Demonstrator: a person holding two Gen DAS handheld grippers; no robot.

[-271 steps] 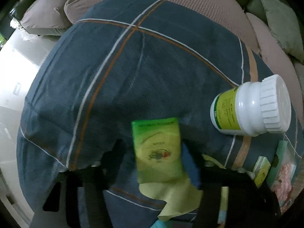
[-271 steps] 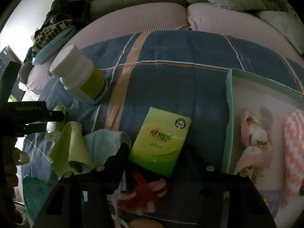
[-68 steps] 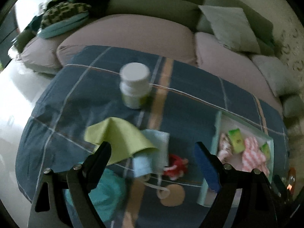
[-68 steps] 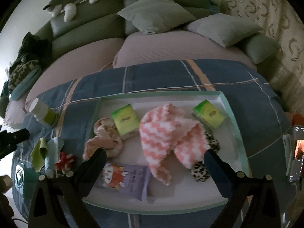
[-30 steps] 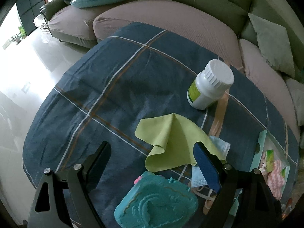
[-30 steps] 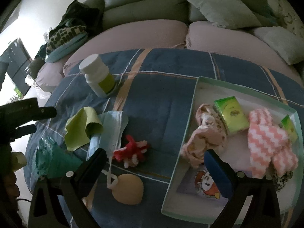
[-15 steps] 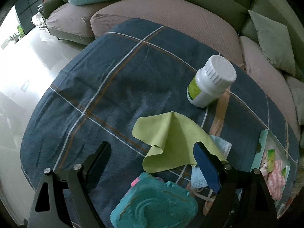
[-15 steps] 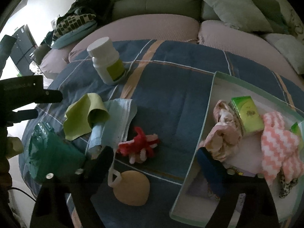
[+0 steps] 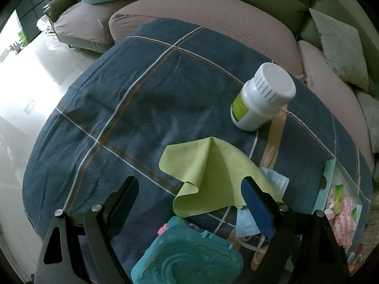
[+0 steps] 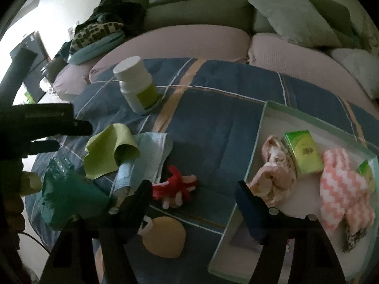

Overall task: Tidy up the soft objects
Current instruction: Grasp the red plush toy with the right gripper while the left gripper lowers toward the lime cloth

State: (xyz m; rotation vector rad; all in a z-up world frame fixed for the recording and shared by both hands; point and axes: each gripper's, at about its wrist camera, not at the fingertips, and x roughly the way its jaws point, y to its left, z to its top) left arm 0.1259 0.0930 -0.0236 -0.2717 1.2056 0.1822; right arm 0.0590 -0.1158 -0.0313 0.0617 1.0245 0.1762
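My right gripper (image 10: 194,195) hovers low over the blue plaid cover, its jaws closing; a red and white yarn toy (image 10: 176,187) lies just ahead of the left fingertip, untouched. A tan round pad (image 10: 165,236) sits below it. My left gripper (image 9: 189,196) stands open above a lime green cloth (image 9: 213,172), which lies over a light blue face mask (image 9: 274,179); nothing is between its fingers. The pale green tray (image 10: 251,165) at the right holds a pink cloth (image 10: 274,172), a green tissue pack (image 10: 303,151) and a pink zigzag cloth (image 10: 341,189).
A white bottle (image 9: 260,99) with a green label stands upright beyond the green cloth. A teal plastic case (image 9: 189,253) lies under the left gripper. A sofa with cushions curves round the far side. The cover's left edge drops to a bright floor (image 9: 28,75).
My right gripper has drawn nearer to the red yarn toy and its jaws have narrowed. The left gripper's view has barely shifted.
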